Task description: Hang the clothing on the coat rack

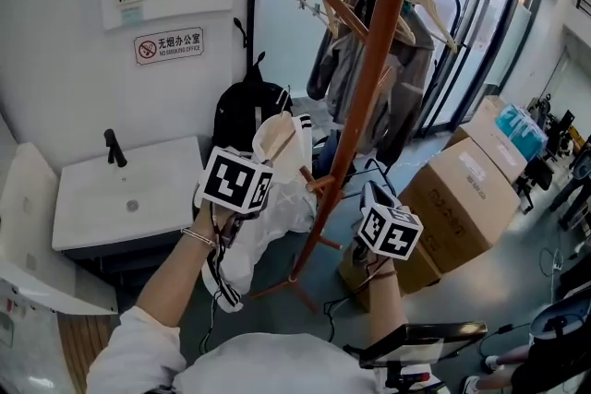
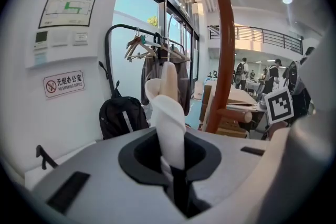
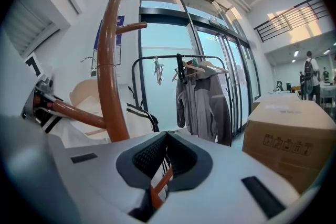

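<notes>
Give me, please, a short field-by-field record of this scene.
garment: white, striped trim, held beside the coat rack
left gripper: jaws shut on the garment
right gripper: near the rack's pole; grip unclear
coat rack: brown, upright
background: clothes rail with grey jackets, black backpack, cardboard boxes

Glossy smooth coat rack [image 1: 369, 69], soft matt white cloth garment [image 1: 280, 215], matt cardboard box [image 1: 462, 198], woven fabric backpack [image 1: 242, 111]

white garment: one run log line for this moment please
left gripper: shut on white garment | right gripper: shut, empty | coat rack: upright, garment held beside it
</notes>
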A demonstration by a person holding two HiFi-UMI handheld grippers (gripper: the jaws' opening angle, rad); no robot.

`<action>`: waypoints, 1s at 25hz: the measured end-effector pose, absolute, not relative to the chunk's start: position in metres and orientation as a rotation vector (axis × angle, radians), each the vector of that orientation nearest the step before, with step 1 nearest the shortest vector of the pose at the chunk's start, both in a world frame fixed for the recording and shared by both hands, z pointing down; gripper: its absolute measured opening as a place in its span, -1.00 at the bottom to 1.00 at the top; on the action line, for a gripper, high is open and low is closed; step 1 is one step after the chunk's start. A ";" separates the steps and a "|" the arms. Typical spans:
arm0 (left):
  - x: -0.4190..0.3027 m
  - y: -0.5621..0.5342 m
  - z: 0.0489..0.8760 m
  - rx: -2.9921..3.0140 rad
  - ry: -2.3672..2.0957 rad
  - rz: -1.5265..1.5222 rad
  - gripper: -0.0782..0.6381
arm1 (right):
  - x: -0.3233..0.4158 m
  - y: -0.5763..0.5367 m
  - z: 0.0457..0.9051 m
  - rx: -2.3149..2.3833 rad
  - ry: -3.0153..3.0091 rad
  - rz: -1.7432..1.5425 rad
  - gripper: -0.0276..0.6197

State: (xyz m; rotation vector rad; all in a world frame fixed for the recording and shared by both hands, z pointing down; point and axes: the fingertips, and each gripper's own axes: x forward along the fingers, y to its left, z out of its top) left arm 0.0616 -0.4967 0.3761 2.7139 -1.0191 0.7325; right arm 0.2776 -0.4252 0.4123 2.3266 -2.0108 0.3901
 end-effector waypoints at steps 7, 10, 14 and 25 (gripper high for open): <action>0.078 -0.505 0.354 2.778 -1.008 0.812 -0.65 | 0.287 -0.430 0.398 2.340 -2.057 0.404 -0.84; 0.084 -0.509 0.347 2.794 -0.993 0.831 -0.65 | 0.292 -0.432 0.395 2.345 -2.058 0.405 -0.84; 0.085 -0.519 0.335 2.811 -1.021 0.836 -0.65 | 0.294 -0.437 0.391 2.330 -2.076 0.404 -0.84; 0.100 -0.522 0.276 2.975 -1.097 0.980 -0.65 | 0.293 -0.448 0.381 2.323 -2.102 0.389 -0.84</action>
